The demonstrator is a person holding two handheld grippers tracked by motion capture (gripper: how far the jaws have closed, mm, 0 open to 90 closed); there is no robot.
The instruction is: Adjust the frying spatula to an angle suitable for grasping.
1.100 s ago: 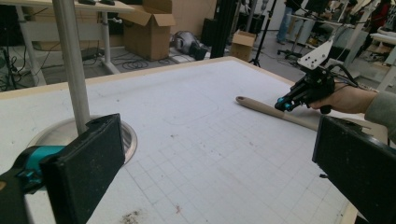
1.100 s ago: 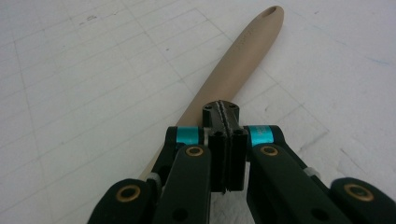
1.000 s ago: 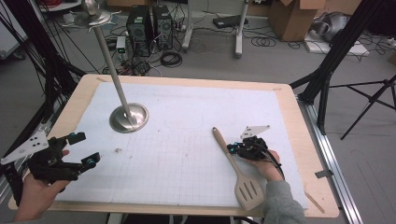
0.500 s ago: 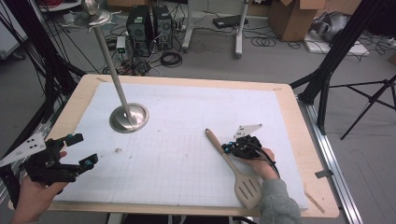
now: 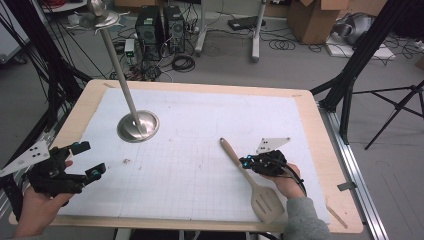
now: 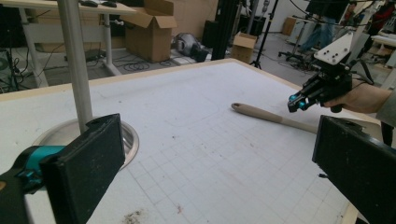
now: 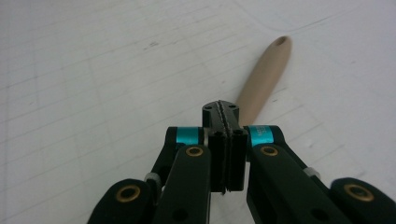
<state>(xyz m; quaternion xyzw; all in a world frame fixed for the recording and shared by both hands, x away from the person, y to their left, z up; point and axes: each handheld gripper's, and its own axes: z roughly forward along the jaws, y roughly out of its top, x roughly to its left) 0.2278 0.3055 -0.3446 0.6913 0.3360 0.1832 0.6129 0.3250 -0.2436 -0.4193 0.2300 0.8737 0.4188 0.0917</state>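
A wooden spatula (image 5: 234, 156) with a slotted head (image 5: 267, 205) lies on the white grid mat (image 5: 200, 125), handle pointing to the far left. My right gripper (image 5: 245, 162) hovers just above the handle with its jaws shut. In the right gripper view its pads meet at the right gripper (image 7: 220, 109) with nothing seen between them, and the spatula handle (image 7: 264, 79) runs on beyond them. My left gripper (image 5: 90, 159) is held open at the near left edge. In the left gripper view, the left gripper (image 6: 219, 163) stands wide and empty, facing the spatula (image 6: 261, 113) and the right gripper (image 6: 295, 100).
A metal stand with a round base (image 5: 138, 126) and a tall leaning pole (image 5: 117, 65) stands at the mat's far left. The mat lies on a wooden table (image 5: 320, 150). Beyond are tripod legs (image 5: 350, 90), cables and boxes on the floor.
My right hand has moved a little to the left and up. The spatula has shifted slightly with it, its handle end swinging left. The left gripper has stayed put.
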